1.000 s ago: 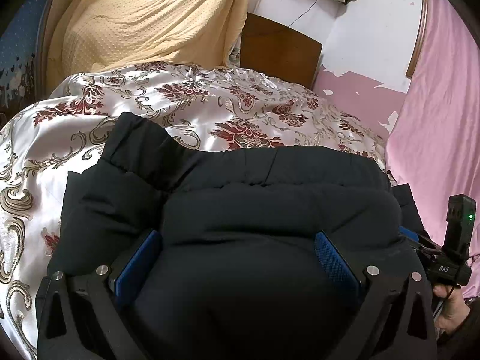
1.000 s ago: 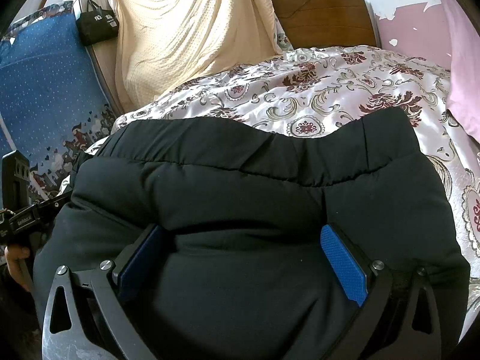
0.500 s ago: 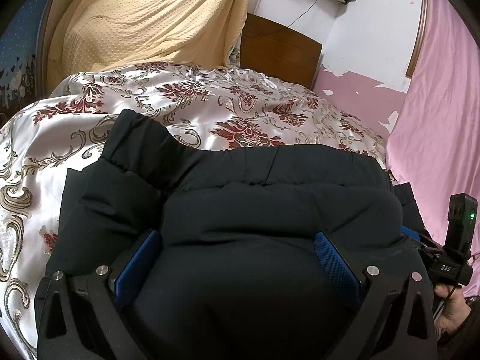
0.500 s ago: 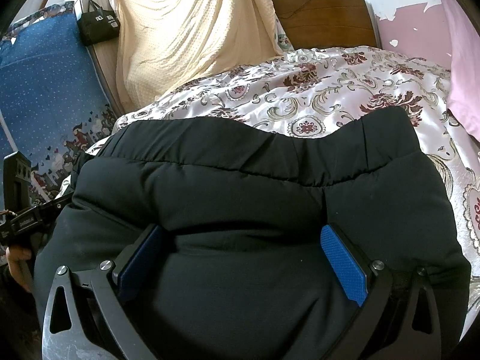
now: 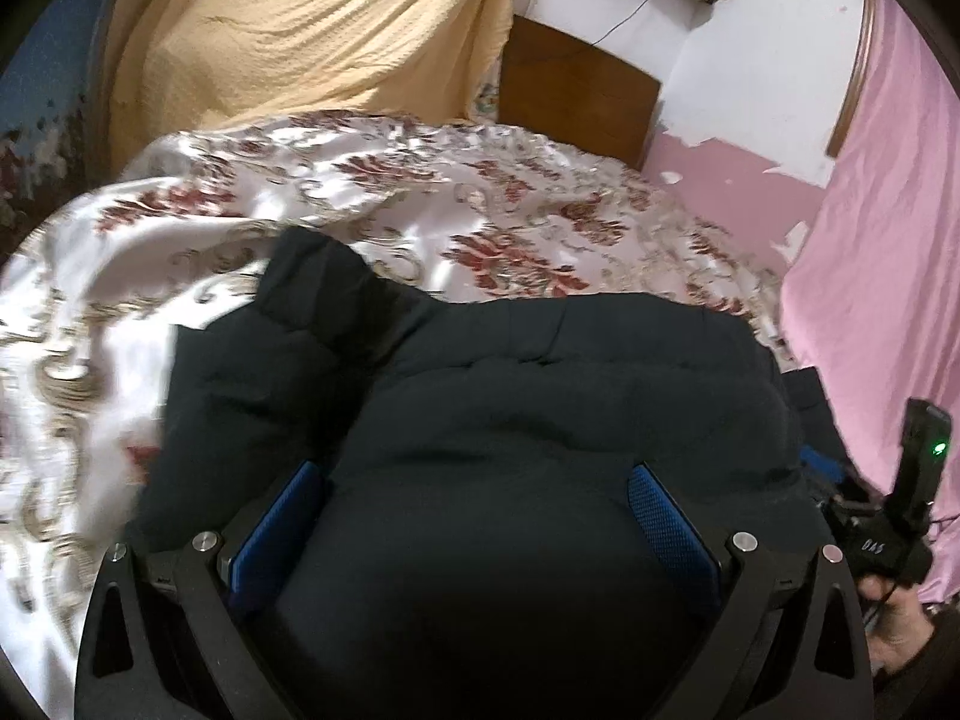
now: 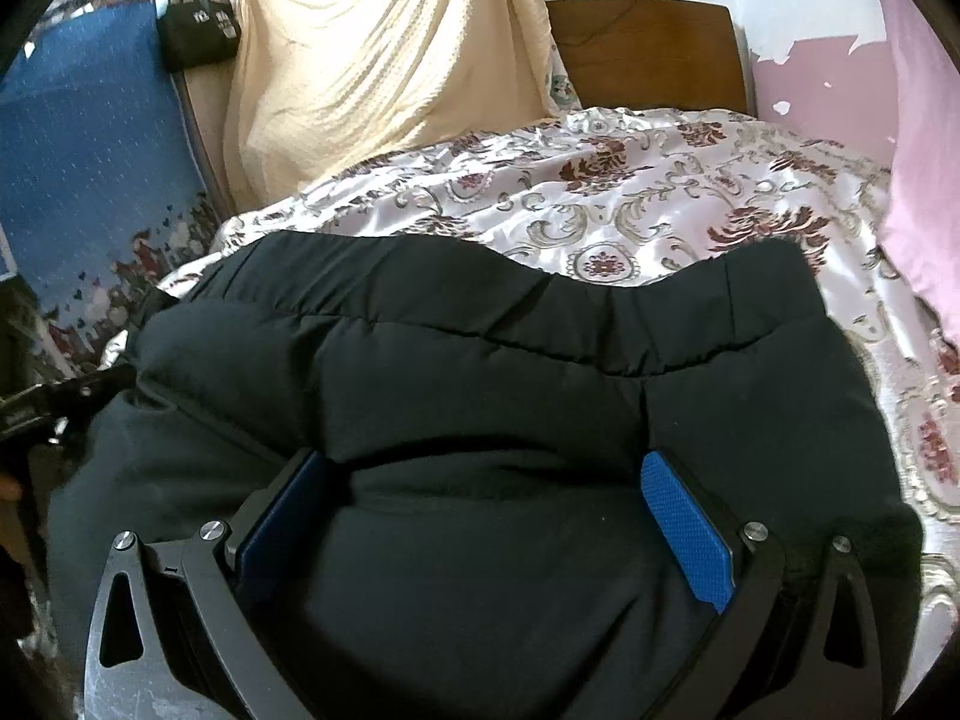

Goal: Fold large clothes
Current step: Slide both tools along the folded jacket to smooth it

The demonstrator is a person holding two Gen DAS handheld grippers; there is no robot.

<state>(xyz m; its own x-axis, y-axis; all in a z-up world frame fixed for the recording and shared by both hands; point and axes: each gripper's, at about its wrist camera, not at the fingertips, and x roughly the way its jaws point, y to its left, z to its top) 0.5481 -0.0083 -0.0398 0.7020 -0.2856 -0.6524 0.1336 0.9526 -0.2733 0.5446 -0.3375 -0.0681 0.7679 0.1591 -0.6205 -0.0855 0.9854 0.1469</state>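
**Padded black jacket gripped at both sides and set in motion over the bed**

A bulky black jacket is held by both tools above the floral satin bedspread. The left gripper has its fingers spread wide, with a thick roll of the padded fabric filling the whole gap between them; the right gripper is in the same condition, its blue fingers set far apart and pressed against a fat fold of the jacket.

Compared with half a second earlier, the left view is now streaked with motion blur along the bedspread, and the jacket's raised corner appears shifted rightward in the picture. In the right view the left tool is seen lower and partly cut off at the frame edge. The grip itself is unchanged on both sides.

It is judged that a fold is being started: the near edge is being carried toward the far hem, which lies on the bedspread. The puffy filling may resist creasing, so the layers may have to be pressed flat once laid down.
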